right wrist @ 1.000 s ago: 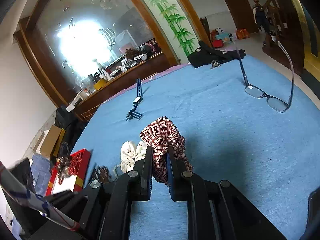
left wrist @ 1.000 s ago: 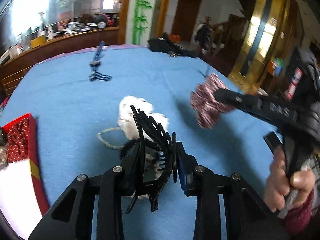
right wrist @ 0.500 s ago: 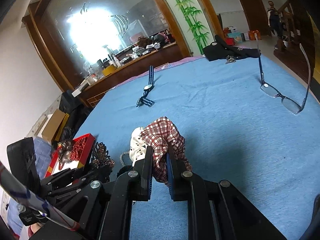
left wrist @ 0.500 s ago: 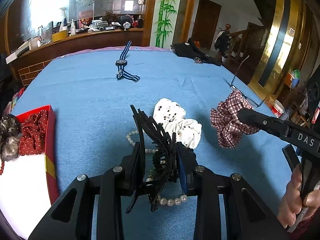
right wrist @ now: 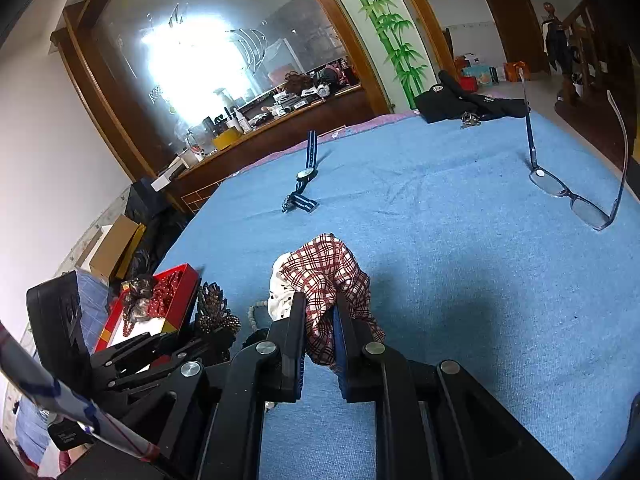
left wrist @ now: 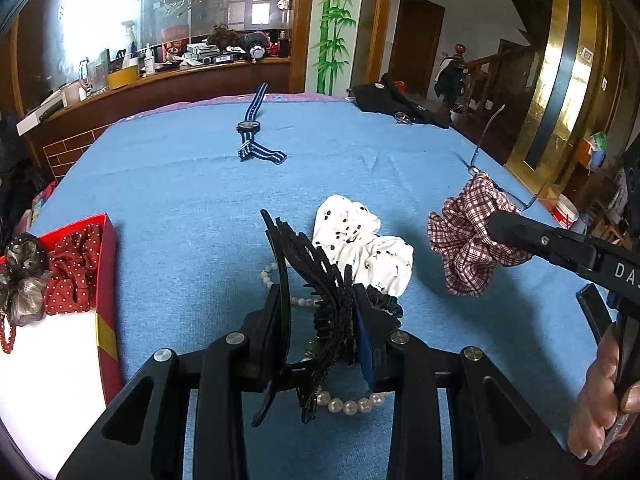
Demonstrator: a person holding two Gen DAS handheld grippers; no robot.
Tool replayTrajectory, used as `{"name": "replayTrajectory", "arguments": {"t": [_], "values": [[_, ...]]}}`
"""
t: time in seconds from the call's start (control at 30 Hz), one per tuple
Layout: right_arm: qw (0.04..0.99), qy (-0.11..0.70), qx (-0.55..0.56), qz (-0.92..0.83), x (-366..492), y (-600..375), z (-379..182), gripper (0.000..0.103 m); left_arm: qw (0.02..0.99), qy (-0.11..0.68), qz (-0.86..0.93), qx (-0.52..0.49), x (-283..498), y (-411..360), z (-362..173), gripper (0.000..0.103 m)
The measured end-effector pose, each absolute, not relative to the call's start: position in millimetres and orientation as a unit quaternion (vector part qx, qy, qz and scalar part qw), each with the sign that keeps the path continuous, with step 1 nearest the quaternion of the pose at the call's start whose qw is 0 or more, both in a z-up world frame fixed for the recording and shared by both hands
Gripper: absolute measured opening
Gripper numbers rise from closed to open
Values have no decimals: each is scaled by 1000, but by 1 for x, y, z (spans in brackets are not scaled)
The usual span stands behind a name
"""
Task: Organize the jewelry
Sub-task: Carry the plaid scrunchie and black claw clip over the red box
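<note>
My left gripper (left wrist: 320,300) is shut on a black claw hair clip (left wrist: 316,280) and holds it above the blue tablecloth. My right gripper (right wrist: 320,312) is shut on a red plaid scrunchie (right wrist: 332,276), which also shows in the left wrist view (left wrist: 468,252). A white dotted scrunchie (left wrist: 360,244) and a pearl strand (left wrist: 348,404) lie on the cloth under the clip. A red box (left wrist: 106,280) at the left holds a red dotted scrunchie (left wrist: 72,272) and a grey-black bow (left wrist: 20,280). The box also shows in the right wrist view (right wrist: 176,300).
A striped-strap watch (left wrist: 250,128) lies farther back on the table. Glasses (right wrist: 572,196) stand at the right side. A black garment with keys (right wrist: 468,104) lies at the far edge. A wooden counter with clutter (left wrist: 160,76) stands behind the table.
Both grippers have lifted and pulled back with their items. The red box has come further into view at the left, and the white scrunchie and pearls now show more fully.
</note>
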State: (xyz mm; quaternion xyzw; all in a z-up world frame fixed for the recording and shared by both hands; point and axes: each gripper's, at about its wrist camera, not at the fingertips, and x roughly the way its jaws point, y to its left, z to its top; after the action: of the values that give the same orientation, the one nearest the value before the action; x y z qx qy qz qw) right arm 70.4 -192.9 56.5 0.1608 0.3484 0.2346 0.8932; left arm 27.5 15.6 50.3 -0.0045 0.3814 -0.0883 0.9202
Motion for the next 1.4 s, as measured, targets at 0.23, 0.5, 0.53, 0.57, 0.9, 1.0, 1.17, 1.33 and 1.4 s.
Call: {"name": "replayTrajectory", "arguments": {"t": [0.23, 0.5, 0.53, 0.57, 0.9, 1.0, 1.17, 1.33, 1.4], "values": [[895, 344, 155, 239, 68, -190, 57, 13, 930, 359, -70, 20, 21, 12, 57, 31], [896, 342, 151, 238, 68, -189, 56, 13, 934, 350, -61, 25, 20, 12, 60, 31], [897, 341, 150, 238, 68, -188, 56, 13, 935, 350, -60, 26, 20, 12, 59, 31], [897, 342, 149, 237, 69, -188, 56, 13, 935, 350, -59, 26, 20, 12, 59, 31], [901, 323, 177, 227, 41, -184, 72, 14, 938, 342, -51, 13, 0, 25, 79, 31], [900, 325, 164, 240, 26, -167, 79, 14, 939, 339, -50, 9, -15, 37, 88, 31], [895, 319, 155, 271, 11, -140, 101, 14, 943, 332, -31, -15, -37, 75, 101, 32], [888, 324, 136, 298, 2, -108, 112, 14, 946, 321, 2, -39, -57, 124, 111, 32], [882, 331, 128, 312, 0, -91, 114, 14, 947, 318, 18, -46, -63, 143, 113, 32]]}}
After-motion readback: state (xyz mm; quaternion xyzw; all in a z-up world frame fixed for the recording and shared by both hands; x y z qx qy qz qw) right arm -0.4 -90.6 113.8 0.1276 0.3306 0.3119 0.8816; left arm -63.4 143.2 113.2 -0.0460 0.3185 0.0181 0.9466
